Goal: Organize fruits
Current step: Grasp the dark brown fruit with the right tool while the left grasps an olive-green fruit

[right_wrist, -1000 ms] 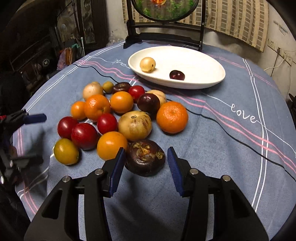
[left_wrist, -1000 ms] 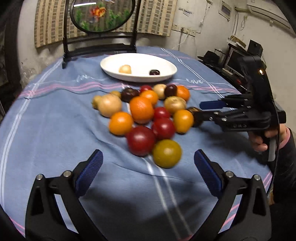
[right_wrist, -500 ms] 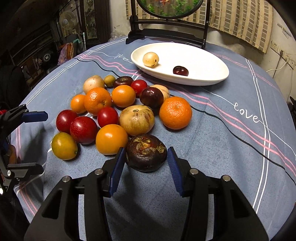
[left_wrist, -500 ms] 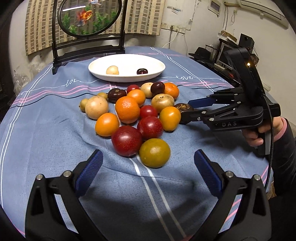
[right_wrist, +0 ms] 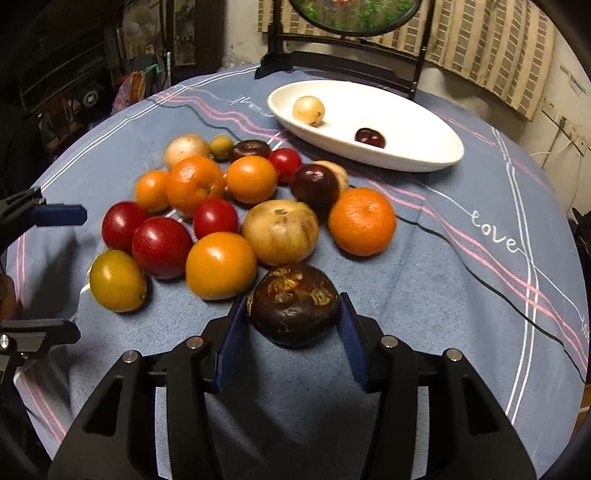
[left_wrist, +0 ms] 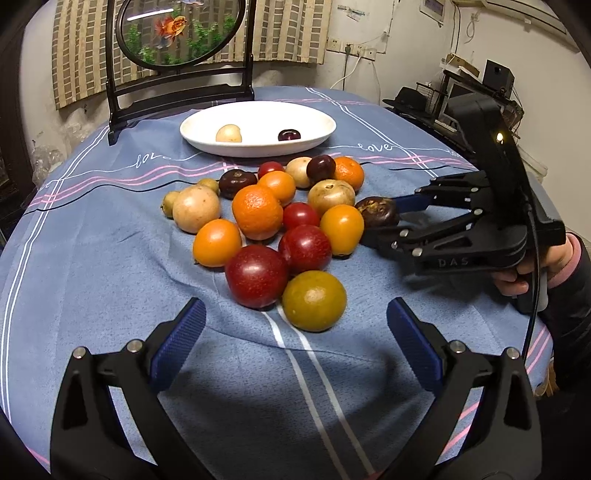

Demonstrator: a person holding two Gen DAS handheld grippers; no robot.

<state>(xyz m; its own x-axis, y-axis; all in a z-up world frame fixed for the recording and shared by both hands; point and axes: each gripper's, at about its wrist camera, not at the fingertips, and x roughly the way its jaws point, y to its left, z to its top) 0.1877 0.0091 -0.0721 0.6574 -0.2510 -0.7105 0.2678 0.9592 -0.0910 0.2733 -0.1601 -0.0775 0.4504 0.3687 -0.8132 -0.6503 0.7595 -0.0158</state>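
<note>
A pile of several fruits lies on the blue tablecloth: oranges, red plums, pale round fruits and dark ones. My right gripper (right_wrist: 293, 321) is shut on a dark brown mangosteen (right_wrist: 293, 304) at the pile's near edge; the same fruit (left_wrist: 377, 211) and gripper (left_wrist: 384, 218) show in the left wrist view. My left gripper (left_wrist: 295, 339) is open and empty, just short of a yellow-green fruit (left_wrist: 314, 300) and a red plum (left_wrist: 256, 276). A white oval plate (left_wrist: 258, 147) at the back holds a pale fruit (left_wrist: 229, 133) and a dark plum (left_wrist: 289, 134).
A black-framed round goldfish screen (left_wrist: 177, 33) stands behind the plate at the table's far edge. An orange (right_wrist: 362, 220) and a pale striped fruit (right_wrist: 280, 232) sit just beyond the mangosteen. Cluttered shelves and electronics (left_wrist: 480, 88) stand off the table's right side.
My right gripper's jaws have closed from a loose straddle onto the mangosteen. My left gripper stayed open and drifted a little relative to the pile.
</note>
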